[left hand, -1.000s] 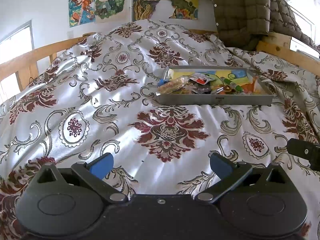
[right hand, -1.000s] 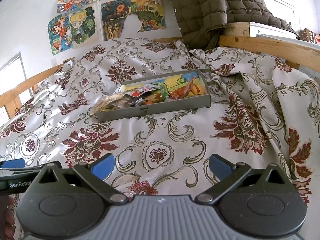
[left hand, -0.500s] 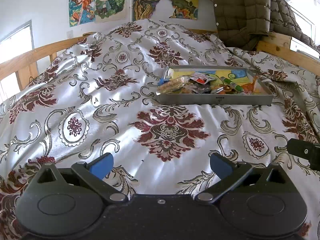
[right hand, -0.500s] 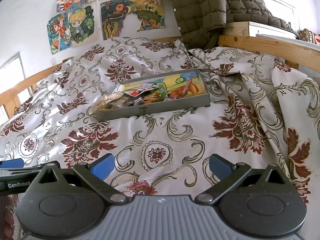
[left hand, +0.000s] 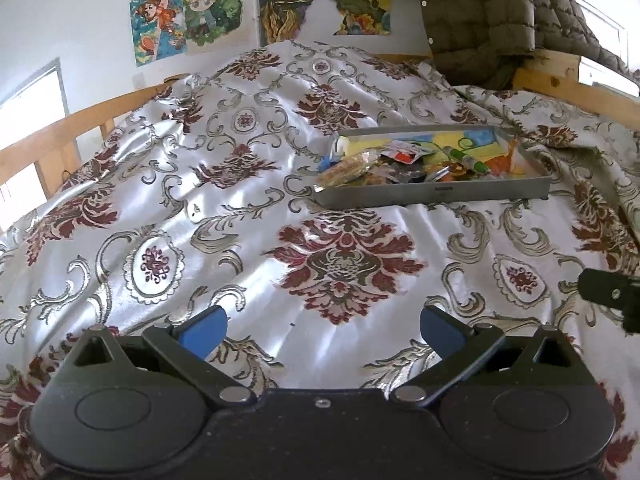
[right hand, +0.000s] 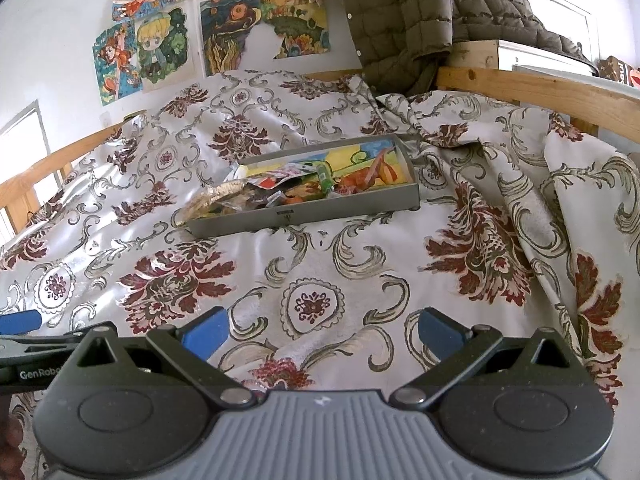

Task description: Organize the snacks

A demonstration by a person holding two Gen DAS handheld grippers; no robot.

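Note:
A shallow grey tray [left hand: 448,193] holding several snack packets lies on the bed ahead; it also shows in the right wrist view [right hand: 320,216]. A clear bag of brown snacks [left hand: 346,168] hangs over its left end, also seen in the right wrist view [right hand: 218,194]. A green tube [left hand: 466,159] lies inside, seen too from the right [right hand: 325,178]. My left gripper [left hand: 322,326] is open and empty, low over the bedspread, well short of the tray. My right gripper [right hand: 322,326] is open and empty, likewise short of it.
A floral satin bedspread [left hand: 240,216] covers the bed. A wooden rail [left hand: 52,136] runs along the left; another rail [right hand: 540,92] is at the right. An olive quilted jacket [right hand: 400,20] hangs at the back. Posters [left hand: 200,12] are on the wall.
The right wrist view has drifted slightly, so the tray sits a little further right and higher. The left view is nearly unchanged. Both grippers stay open.

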